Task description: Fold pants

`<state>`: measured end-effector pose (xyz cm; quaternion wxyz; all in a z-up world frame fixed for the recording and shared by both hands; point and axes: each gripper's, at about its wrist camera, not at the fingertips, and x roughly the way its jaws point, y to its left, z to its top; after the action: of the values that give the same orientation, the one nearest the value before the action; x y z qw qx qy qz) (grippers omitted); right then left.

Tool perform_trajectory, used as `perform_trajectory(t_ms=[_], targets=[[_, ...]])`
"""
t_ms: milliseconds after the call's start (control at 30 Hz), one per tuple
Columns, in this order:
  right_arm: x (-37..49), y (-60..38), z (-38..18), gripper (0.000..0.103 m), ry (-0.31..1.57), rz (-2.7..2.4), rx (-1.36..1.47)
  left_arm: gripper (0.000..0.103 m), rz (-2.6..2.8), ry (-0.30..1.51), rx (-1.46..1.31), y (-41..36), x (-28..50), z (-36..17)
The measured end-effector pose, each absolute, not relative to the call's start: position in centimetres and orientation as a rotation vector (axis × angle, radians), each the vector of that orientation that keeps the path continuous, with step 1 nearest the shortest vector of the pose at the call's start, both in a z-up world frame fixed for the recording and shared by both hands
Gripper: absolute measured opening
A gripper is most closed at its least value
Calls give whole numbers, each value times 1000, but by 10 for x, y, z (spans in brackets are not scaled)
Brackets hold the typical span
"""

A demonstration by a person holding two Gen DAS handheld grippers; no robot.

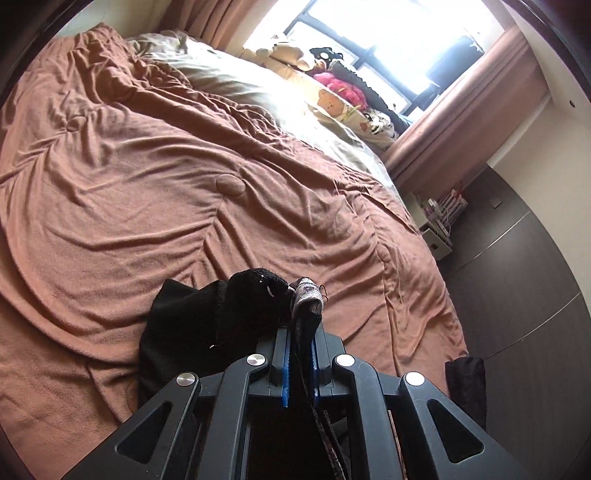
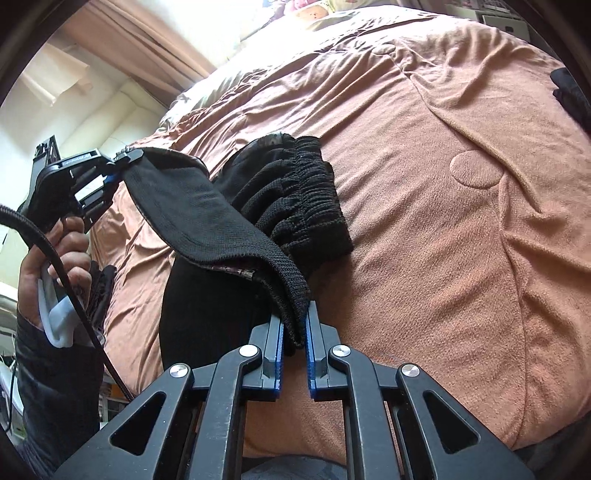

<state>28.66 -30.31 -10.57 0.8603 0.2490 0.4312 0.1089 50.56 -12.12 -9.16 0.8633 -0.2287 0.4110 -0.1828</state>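
The black pants (image 2: 288,206) hang between your two grippers above the brown bedspread (image 2: 461,229), the gathered elastic waistband (image 2: 306,184) bunched up and drooping toward the cover. A flat flap of the knit fabric stretches taut from one gripper to the other, showing a patterned inner edge along its lower rim.

Your right gripper (image 2: 295,332) has its blue-padded jaws closed narrowly on a corner of the pants, the cloth pinched between the pads. Your left gripper (image 2: 110,166), seen off to the side in the right wrist view, clamps the opposite corner; your left hand (image 2: 55,258) wraps its pale handle, with a black cable running past the wrist. In the left wrist view, that gripper (image 1: 300,354) holds a strip of the fabric between its pads, with black cloth heaped just beyond the fingertips.

Beyond the bedspread lie a pale sheet (image 1: 236,81), printed pillows (image 1: 343,107) and stuffed toys (image 1: 295,51) under a bright window (image 1: 399,33) with pinkish-brown curtains (image 1: 461,122).
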Motion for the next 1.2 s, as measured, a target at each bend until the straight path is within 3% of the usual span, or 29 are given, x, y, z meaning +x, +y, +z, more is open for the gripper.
perform_trajectory(t_ms=[233, 267, 333, 367, 400, 433, 1200], targets=[[284, -315, -114, 7, 903, 233, 560, 10, -410, 891, -447, -162, 531, -90], [284, -316, -115, 7, 904, 234, 564, 15, -410, 900, -443, -167, 533, -91], [284, -318, -117, 7, 904, 232, 571, 36, -419, 907, -450, -171, 535, -92], [284, -319, -119, 7, 906, 231, 572, 57, -416, 904, -454, -171, 534, -93], [283, -320, -120, 7, 907, 230, 574, 70, -412, 891, -456, -171, 533, -92], [283, -320, -121, 7, 908, 230, 576, 73, -407, 879, -454, -169, 531, -92], [264, -322, -125, 9, 946, 229, 613, 73, -256, 995, -344, -64, 468, -132]])
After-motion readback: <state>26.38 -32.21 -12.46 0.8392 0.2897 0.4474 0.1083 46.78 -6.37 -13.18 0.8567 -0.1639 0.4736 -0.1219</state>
